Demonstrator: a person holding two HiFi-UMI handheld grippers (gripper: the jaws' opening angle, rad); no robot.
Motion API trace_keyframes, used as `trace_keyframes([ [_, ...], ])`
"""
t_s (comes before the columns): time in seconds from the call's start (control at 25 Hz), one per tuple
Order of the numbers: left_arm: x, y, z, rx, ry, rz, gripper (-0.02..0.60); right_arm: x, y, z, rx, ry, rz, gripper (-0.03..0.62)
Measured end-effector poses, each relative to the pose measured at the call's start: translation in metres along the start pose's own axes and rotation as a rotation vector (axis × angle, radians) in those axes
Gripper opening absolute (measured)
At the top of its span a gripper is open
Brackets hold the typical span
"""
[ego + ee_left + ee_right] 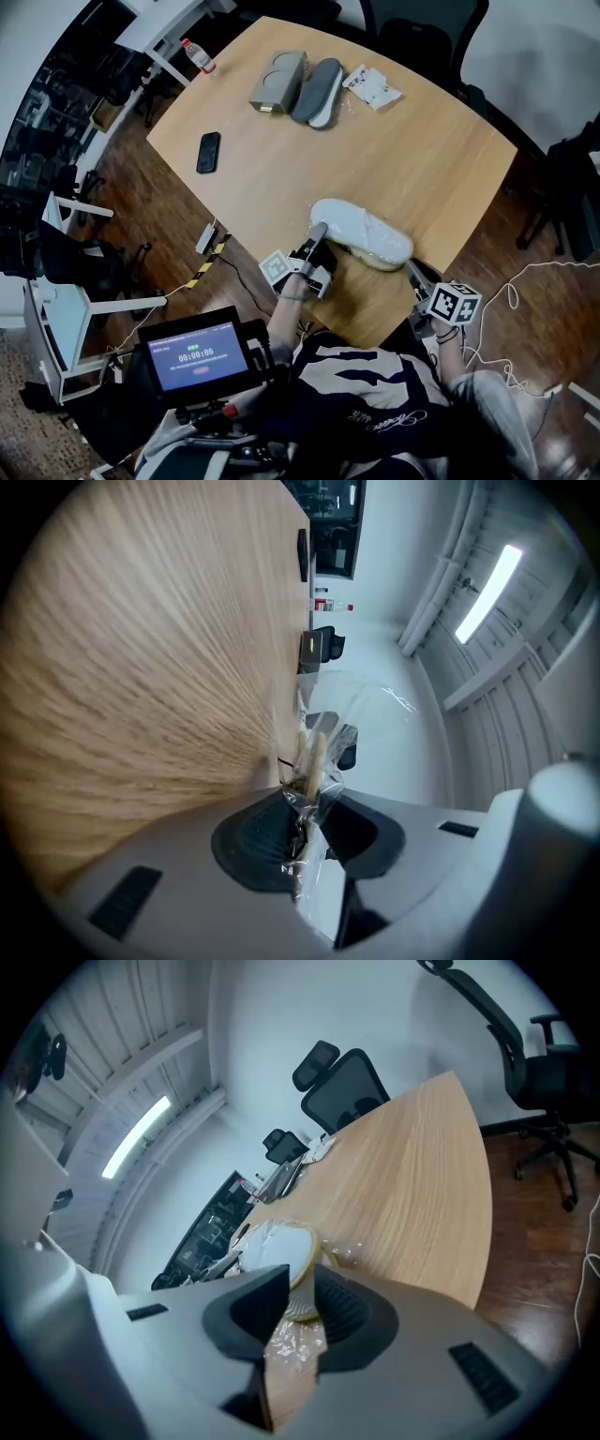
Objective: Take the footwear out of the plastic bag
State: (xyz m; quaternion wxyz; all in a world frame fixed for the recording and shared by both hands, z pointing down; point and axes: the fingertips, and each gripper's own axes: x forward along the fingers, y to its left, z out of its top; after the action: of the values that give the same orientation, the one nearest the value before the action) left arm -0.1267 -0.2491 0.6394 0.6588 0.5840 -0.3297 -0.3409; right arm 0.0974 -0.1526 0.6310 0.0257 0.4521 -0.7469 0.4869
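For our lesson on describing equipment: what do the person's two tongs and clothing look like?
The left tongs and right tongs are smooth grey with dark ribbed pads. Each carries a white cube with black square markers. The person wears a dark top with white patches.

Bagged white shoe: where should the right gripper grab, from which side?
Likely the end of the white shoe nearest the right gripper, coming in lengthwise from the right: the shoe lies long and narrow, and the left gripper pinches the plastic bag at the opposite end.
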Motion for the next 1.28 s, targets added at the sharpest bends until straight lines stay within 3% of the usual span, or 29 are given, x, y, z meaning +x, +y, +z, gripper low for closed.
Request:
trace_keyframes([
  [0.24, -0.012, -0.010, -0.005, -0.056, 0.007, -0.075, 0.083, -0.006, 0.001, -0.009, 0.176, 0.022, 0.134, 0.172],
  [0.4, -0.020, -0.015, 0.002, -0.100, -0.030, -0.131, 0.083, -0.010, 0.030, -0.010, 0.328, 0.027, 0.314, 0.187],
  [0.48, -0.022, -0.020, 0.003, -0.118, -0.031, -0.162, 0.083, -0.010, 0.042, -0.005, 0.315, 0.022, 0.379, 0.190],
  [0.72, -0.025, -0.033, -0.003, -0.149, 0.001, -0.227, 0.083, -0.008, 0.050, 0.000, 0.292, 0.028, 0.436, 0.190],
  [0.84, -0.029, -0.034, -0.005, -0.116, 0.021, -0.211, 0.083, -0.016, 0.059, 0.006, 0.323, 0.003, 0.510, 0.190],
  [1.0, -0.037, -0.036, 0.001, -0.110, -0.016, -0.209, 0.083, -0.025, 0.077, 0.011, 0.315, -0.011, 0.614, 0.220],
  [1.16, -0.041, -0.038, 0.002, -0.100, -0.022, -0.211, 0.083, -0.027, 0.085, 0.010, 0.291, 0.000, 0.645, 0.236],
  [1.28, -0.037, -0.038, 0.003, -0.031, -0.012, -0.184, 0.083, -0.027, 0.086, 0.011, 0.264, -0.002, 0.658, 0.256],
])
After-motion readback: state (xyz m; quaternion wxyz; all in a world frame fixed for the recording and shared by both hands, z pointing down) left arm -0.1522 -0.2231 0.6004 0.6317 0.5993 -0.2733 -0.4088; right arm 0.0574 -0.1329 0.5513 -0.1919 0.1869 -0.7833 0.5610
